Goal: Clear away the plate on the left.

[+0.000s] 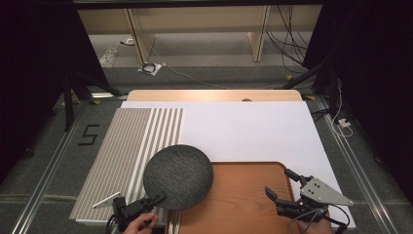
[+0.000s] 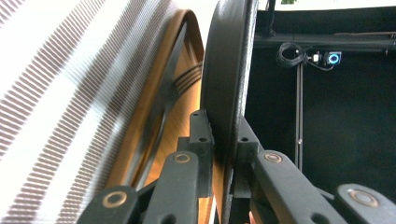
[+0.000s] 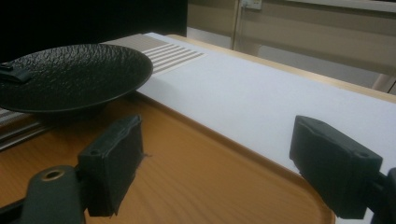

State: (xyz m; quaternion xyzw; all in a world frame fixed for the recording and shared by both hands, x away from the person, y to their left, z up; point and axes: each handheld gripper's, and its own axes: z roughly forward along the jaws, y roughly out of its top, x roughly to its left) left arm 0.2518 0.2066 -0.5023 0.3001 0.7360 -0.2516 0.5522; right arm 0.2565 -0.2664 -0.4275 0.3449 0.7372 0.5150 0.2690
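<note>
Left gripper (image 1: 158, 198) clamps the black plate (image 1: 178, 176) by its near rim over the wooden tray's (image 1: 243, 204) left edge, for carrying; right gripper (image 1: 281, 183) waits wide open, empty.

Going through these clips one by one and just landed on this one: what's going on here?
A person at a table works with two hand-held grippers. The left gripper is clamped on the near rim of a black textured plate, which overlaps the left edge of a wooden tray and a striped placemat. In the right gripper view the plate looks lifted off the tray. The right gripper hangs open over the tray's right side, holding nothing.
</note>
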